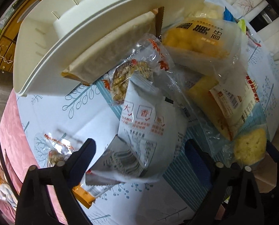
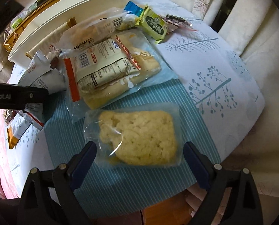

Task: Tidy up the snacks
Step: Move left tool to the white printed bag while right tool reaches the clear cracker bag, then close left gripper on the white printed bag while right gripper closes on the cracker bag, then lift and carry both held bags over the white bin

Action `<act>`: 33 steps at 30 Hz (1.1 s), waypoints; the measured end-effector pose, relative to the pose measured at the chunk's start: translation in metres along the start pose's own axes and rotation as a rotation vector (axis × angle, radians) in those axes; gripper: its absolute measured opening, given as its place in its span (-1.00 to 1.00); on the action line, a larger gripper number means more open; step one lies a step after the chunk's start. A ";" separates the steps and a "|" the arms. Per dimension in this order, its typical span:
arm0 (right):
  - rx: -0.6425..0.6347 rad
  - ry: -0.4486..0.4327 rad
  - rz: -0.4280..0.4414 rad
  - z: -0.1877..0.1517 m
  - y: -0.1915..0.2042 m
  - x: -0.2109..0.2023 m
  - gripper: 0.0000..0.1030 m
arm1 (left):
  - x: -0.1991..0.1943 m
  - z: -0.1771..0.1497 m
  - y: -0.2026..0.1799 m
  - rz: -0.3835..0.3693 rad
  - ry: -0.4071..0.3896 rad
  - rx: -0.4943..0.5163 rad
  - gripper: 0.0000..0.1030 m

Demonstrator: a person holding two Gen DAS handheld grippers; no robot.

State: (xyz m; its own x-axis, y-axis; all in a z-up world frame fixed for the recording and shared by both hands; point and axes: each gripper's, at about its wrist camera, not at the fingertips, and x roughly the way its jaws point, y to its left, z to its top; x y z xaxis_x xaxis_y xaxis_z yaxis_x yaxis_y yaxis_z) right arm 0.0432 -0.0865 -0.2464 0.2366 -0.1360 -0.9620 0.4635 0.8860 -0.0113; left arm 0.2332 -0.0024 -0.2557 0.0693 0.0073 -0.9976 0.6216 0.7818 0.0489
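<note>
On the patterned tablecloth [image 2: 223, 60], largest to smallest:

1. White slotted organizer box [image 1: 94, 20], at the table's far left edge; a tan-edged packet sits inside its near compartment.
2. Large clear-wrapped bread loaf with printed label [image 2: 109, 65], lying flat at the centre of the snack pile, just beside the organizer.
3. Yellow puffed-snack bag [image 1: 197, 37], resting against the organizer's near corner.
4. Pale cake slice in clear wrap [image 2: 139, 136], flat on the striped blue panel, apart from the pile, lying between the spread fingers of the right gripper [image 2: 139, 150]; jaws wide, no contact visible.
5. White-and-grey packet with red print [image 1: 145, 131], raised and tilted above the cloth between the fingers of the left gripper [image 1: 139, 150]; jaws stand wide, whether either pad touches it cannot be told.
6. Clear nut-bar packet [image 1: 132, 75], leaning behind item 5.
7. Green snack packet [image 2: 154, 25], far side of the pile.
8. Orange-ended packet [image 1: 85, 195], near table edge.
</note>
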 end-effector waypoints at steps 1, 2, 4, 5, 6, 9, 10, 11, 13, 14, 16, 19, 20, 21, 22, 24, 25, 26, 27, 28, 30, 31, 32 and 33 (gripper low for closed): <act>-0.006 -0.001 -0.005 0.000 0.001 0.001 0.85 | 0.002 0.002 -0.001 0.002 0.005 0.000 0.78; -0.012 -0.003 -0.007 0.000 0.002 0.002 0.85 | 0.004 0.003 0.000 -0.004 0.009 0.001 0.75; -0.015 -0.006 -0.010 0.001 0.004 0.004 0.85 | 0.006 0.006 -0.002 -0.007 0.013 0.007 0.71; -0.017 -0.007 -0.010 0.001 0.005 0.005 0.85 | 0.007 0.006 -0.004 -0.006 0.016 0.015 0.65; -0.017 -0.009 -0.011 0.002 0.005 0.006 0.85 | 0.009 0.007 -0.006 -0.003 0.020 0.022 0.60; -0.015 -0.007 -0.010 0.006 0.004 0.010 0.85 | 0.015 0.008 -0.012 0.031 0.036 0.037 0.29; -0.013 -0.002 -0.008 0.006 0.005 0.009 0.85 | 0.016 0.008 -0.013 0.023 0.039 0.035 0.23; -0.007 0.006 -0.002 0.007 0.004 0.010 0.84 | 0.015 0.008 -0.012 0.017 0.040 0.028 0.18; 0.013 0.022 0.020 0.008 0.001 0.010 0.74 | 0.016 0.008 -0.010 0.006 0.043 0.016 0.12; 0.021 0.028 0.022 0.009 0.000 0.010 0.71 | 0.017 0.008 -0.009 0.003 0.045 0.012 0.10; 0.030 0.042 0.026 0.012 -0.003 0.011 0.66 | 0.016 0.008 -0.009 -0.005 0.049 0.008 0.09; 0.028 0.048 0.033 0.015 -0.005 0.009 0.58 | 0.011 0.007 -0.009 0.015 0.050 0.012 0.08; 0.022 0.051 0.030 0.015 -0.005 0.008 0.56 | 0.009 0.005 -0.007 0.021 0.048 0.012 0.08; 0.016 0.053 0.027 0.016 -0.005 0.007 0.53 | 0.005 0.006 -0.009 0.016 0.046 0.010 0.08; 0.014 0.053 0.027 0.014 -0.002 0.004 0.50 | 0.001 0.005 -0.008 0.003 0.044 0.007 0.08; 0.013 0.056 0.031 0.017 -0.001 -0.002 0.33 | -0.007 0.005 -0.007 -0.015 0.041 0.000 0.08; 0.012 0.062 0.030 0.019 -0.002 -0.004 0.31 | -0.011 0.007 -0.004 -0.019 0.038 -0.001 0.08; 0.008 0.056 0.021 0.020 -0.002 -0.006 0.30 | -0.015 0.006 -0.003 -0.022 0.033 -0.002 0.08; 0.006 0.061 0.013 0.021 -0.003 -0.008 0.30 | -0.020 0.006 -0.003 -0.025 0.028 -0.003 0.08; 0.008 0.063 0.010 0.023 -0.003 -0.008 0.29 | -0.026 0.006 -0.003 -0.029 0.021 -0.005 0.08; 0.024 0.075 0.010 0.028 -0.006 -0.014 0.29 | -0.040 0.005 -0.002 -0.041 0.007 -0.012 0.08; 0.034 0.082 0.010 0.032 -0.004 -0.020 0.29 | -0.045 0.003 0.000 -0.048 0.003 -0.016 0.09; 0.044 0.087 0.012 0.036 -0.004 -0.022 0.29 | -0.051 0.002 0.001 -0.058 -0.001 -0.020 0.09; 0.054 0.090 0.018 0.039 -0.006 -0.027 0.29 | -0.058 0.001 0.002 -0.067 -0.002 -0.024 0.09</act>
State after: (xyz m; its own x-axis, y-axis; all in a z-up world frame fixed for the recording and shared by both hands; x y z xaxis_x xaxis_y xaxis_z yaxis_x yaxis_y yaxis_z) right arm 0.0672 -0.1055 -0.2099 0.1683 -0.0782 -0.9826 0.5057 0.8625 0.0180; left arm 0.2316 -0.0016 -0.1972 0.0302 -0.0470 -0.9984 0.6062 0.7951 -0.0191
